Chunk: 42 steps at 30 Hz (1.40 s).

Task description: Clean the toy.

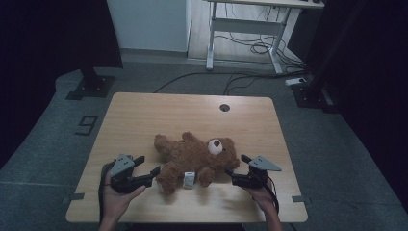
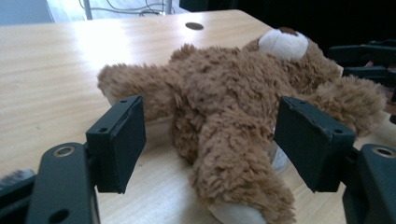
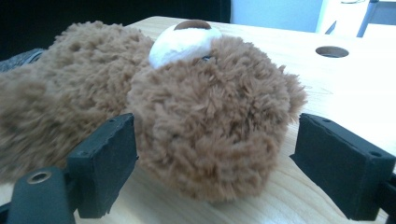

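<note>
Both hand-held grippers, left [image 1: 148, 166] and right [image 1: 236, 165], flank teddy bear [image 1: 192, 156], jaws apart.

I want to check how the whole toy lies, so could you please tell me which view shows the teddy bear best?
The high view: the teddy bear lies whole on the table, limbs spread, snout up. The left gripper view gives a close look at one leg and the body, the right gripper view at the head.

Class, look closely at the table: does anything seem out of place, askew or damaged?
Nothing looks damaged or spilled. The fluffy brown teddy bear lies sprawled flat on the light wooden table, its white tag sticking out by a leg. It is lying down, not sitting.
</note>
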Motion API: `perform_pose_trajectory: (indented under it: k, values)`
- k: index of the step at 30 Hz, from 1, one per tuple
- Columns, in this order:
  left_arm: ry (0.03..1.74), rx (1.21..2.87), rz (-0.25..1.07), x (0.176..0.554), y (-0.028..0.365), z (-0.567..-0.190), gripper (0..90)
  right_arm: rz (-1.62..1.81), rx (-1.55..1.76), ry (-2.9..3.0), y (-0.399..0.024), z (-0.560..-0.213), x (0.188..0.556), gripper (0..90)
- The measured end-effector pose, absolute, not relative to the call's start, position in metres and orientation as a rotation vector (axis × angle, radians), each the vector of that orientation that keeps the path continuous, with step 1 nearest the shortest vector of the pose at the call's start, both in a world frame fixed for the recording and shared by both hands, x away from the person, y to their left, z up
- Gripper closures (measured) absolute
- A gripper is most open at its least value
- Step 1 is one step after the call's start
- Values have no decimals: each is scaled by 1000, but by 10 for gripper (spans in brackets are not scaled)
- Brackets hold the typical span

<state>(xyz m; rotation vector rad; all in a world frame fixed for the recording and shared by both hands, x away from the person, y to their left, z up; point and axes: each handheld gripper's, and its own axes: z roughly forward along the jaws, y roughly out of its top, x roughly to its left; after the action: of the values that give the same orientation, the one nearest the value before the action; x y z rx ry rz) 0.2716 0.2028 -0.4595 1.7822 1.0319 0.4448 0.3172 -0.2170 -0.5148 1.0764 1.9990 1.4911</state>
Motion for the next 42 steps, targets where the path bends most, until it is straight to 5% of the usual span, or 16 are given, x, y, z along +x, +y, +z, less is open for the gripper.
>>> perform_pose_trajectory:
  k: [20, 42]
  values:
    - [1060, 1861, 408, 252, 211, -500, 264, 1424, 1193, 2019, -242, -548, 259, 173]
    - [1076, 1850, 325, 257, 215, -509, 274, 1401, 1174, 2042, -239, -547, 262, 191]
